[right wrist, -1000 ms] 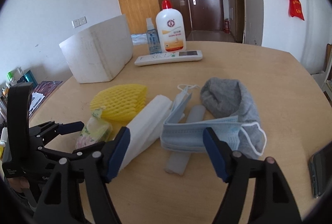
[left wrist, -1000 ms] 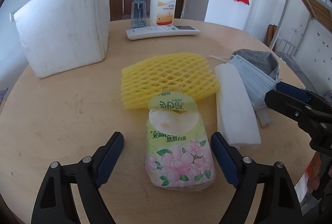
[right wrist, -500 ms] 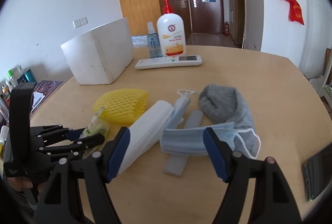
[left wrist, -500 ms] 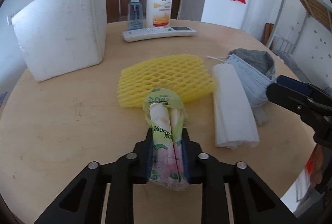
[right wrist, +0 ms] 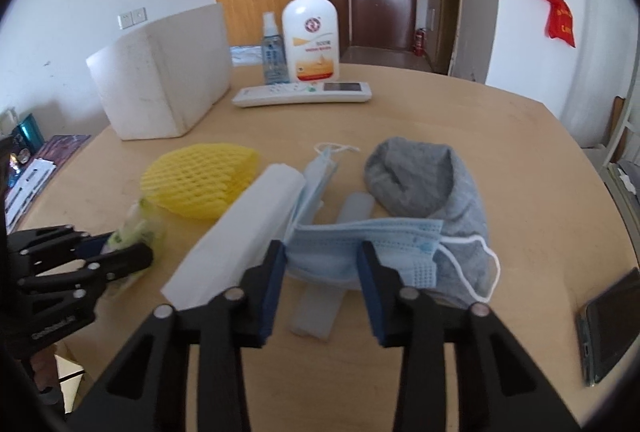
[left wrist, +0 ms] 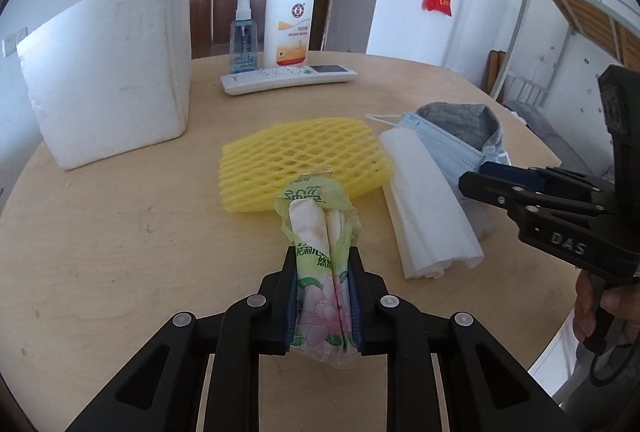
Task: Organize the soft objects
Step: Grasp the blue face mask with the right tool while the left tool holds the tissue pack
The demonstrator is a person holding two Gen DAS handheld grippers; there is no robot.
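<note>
My left gripper is shut on a green floral tissue pack, which is squeezed narrow and held just above the round wooden table. The pack also shows in the right wrist view. Ahead lie a yellow foam net, a white folded cloth, a blue face mask and a grey sock. My right gripper is open, partly narrowed, its fingers on either side of the mask's near edge.
A white foam box stands at the back left. A lotion pump bottle, a small spray bottle and a white remote sit at the back. A phone lies at the right edge.
My left gripper closed on the tissue pack and lifted it slightly. My right gripper moved forward to the mask and its fingers narrowed.
</note>
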